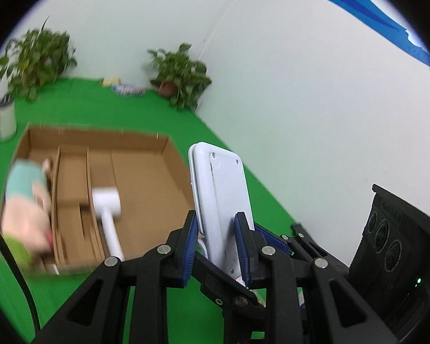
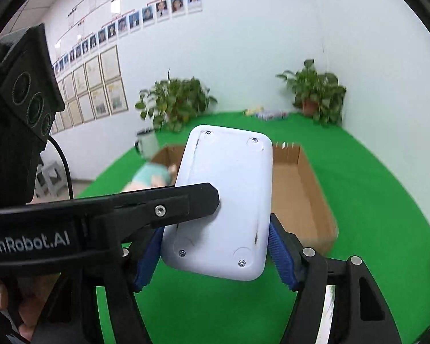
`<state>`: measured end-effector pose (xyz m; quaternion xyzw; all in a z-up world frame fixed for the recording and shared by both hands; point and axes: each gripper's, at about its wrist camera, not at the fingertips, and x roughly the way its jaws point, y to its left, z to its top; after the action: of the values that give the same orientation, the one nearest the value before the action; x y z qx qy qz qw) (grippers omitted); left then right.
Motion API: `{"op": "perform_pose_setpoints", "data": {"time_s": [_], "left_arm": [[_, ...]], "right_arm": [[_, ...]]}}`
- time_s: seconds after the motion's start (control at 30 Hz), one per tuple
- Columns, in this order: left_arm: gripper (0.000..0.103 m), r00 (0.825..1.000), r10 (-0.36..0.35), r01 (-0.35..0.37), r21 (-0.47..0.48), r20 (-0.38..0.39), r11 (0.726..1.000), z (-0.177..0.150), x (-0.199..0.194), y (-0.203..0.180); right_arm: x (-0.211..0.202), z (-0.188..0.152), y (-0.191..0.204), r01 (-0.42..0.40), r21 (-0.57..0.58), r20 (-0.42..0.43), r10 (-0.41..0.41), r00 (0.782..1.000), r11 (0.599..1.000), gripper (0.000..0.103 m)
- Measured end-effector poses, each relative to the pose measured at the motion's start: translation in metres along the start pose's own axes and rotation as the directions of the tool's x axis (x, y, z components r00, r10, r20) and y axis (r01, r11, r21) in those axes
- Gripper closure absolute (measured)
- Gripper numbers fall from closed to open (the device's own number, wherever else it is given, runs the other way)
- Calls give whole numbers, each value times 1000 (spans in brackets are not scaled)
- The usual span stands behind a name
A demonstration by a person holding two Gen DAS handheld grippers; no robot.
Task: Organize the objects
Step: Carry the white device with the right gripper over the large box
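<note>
White plastic device (image 2: 223, 203), rounded corners, four screws showing in its flat back, is held above the green mat (image 2: 372, 200), pinched by both the left gripper (image 1: 219, 246) and right gripper (image 2: 215, 252). Beyond lies a divided cardboard box (image 1: 146, 183) holding a plush doll (image 1: 25, 200).

A green counter (image 2: 358, 189) runs to white walls. Two potted plants (image 2: 175, 101) (image 2: 315, 91) stand at its far edge, one left and one in the right corner, with small blurred packets (image 2: 268, 113) lying between them. Rows of portrait photos (image 2: 146, 17) and framed certificates (image 2: 96, 89) hang on the left wall. A blue shape (image 1: 344, 3) marks the right wall.
</note>
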<state>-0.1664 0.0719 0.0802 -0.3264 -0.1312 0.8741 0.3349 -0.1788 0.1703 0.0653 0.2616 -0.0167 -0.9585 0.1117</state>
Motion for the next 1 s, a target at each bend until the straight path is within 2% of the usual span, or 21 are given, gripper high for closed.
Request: {"op": "perform_pose_setpoints", "data": {"time_s": [0.07, 0.2, 0.33, 0.43, 0.57, 0.77, 0.8, 0.93, 1.0], "left_arm": [[79, 1000, 9, -9, 1, -6, 1000, 36, 3, 0], [79, 999, 12, -14, -44, -43, 999, 73, 25, 17], [79, 995, 59, -63, -44, -80, 997, 82, 46, 28], [79, 989, 70, -80, -68, -131, 995, 71, 75, 51], [79, 969, 85, -117, -131, -231, 984, 35, 112, 84], [79, 931, 82, -174, -235, -357, 956, -12, 163, 130], [79, 925, 80, -181, -245, -371, 952, -18, 169, 135], [79, 911, 63, -193, -285, -408, 939, -34, 182, 147], [79, 911, 46, -186, -308, -410, 933, -37, 183, 151]], "right_arm": [[7, 29, -4, -5, 2, 9, 5, 1000, 1000, 37], [30, 78, -14, -14, -1, -17, 14, 1000, 1000, 37], [61, 100, -32, -51, 49, -99, 55, 994, 998, 38], [91, 96, -45, -64, 71, -160, 74, 984, 995, 37], [141, 61, -60, -92, 102, -278, 117, 954, 991, 37], [200, -7, -72, -103, 177, -432, 171, 885, 979, 37], [210, -17, -75, -101, 186, -457, 177, 872, 977, 37], [223, -47, -77, -88, 188, -513, 174, 840, 978, 37], [228, -53, -75, -78, 156, -530, 150, 835, 985, 37]]}}
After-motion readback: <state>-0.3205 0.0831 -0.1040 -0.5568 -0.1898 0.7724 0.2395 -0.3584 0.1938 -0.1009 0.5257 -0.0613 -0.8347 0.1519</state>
